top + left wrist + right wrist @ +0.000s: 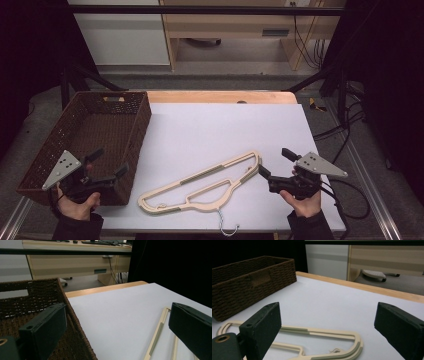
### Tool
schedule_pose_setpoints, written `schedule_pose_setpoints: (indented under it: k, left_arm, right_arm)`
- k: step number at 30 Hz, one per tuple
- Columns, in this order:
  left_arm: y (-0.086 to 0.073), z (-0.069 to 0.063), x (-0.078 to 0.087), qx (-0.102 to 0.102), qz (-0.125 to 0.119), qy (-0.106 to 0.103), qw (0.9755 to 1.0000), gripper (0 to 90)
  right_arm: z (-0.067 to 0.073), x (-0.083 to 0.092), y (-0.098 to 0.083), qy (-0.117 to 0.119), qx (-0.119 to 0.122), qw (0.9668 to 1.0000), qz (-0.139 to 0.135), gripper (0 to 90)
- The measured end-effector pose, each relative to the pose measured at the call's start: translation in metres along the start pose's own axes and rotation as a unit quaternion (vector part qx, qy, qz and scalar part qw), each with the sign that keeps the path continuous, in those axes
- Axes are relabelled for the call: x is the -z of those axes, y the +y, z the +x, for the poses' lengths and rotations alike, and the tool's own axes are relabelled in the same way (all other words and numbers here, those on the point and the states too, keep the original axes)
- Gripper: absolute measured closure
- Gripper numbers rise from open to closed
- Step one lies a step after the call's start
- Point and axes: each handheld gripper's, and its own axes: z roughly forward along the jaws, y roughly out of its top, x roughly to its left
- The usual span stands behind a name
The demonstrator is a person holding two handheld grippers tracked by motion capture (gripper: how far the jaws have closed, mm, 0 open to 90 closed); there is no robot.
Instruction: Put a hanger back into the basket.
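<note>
A cream clothes hanger (205,183) with a metal hook (226,227) lies flat on the white table top near the front edge; its bars also show as the hanger (160,332) and the hanger (319,336) in the gripper views. A brown woven basket (52,145) stands at the left, empty. My left gripper (107,161) hovers open over the basket's near right corner, nothing between its jaws. My right gripper (274,161) is open just right of the hanger's end, apart from it. In the right gripper view the gripper (327,322) frames the hanger's rounded end.
A white sheet (220,130) covers the table, with a wooden edge (220,96) at the back. Wooden furniture (235,25) and cables (345,130) lie beyond and to the right. A metal rail (370,185) runs along the table's right side.
</note>
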Motion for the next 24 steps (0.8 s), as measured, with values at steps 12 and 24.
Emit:
schedule_pose_setpoints:
  k: [12,24]
  left_arm:
    - [-0.002,-0.002,-0.003,0.000,0.004,0.002,1.0000,1.3]
    - [-0.003,-0.006,-0.005,-0.001,0.007,0.003,1.0000,1.3]
  right_arm:
    - [0.051,-0.020,-0.004,0.036,0.017,0.9980,0.050,10.8]
    - [0.077,-0.049,-0.043,0.057,0.011,0.9903,0.126,15.1]
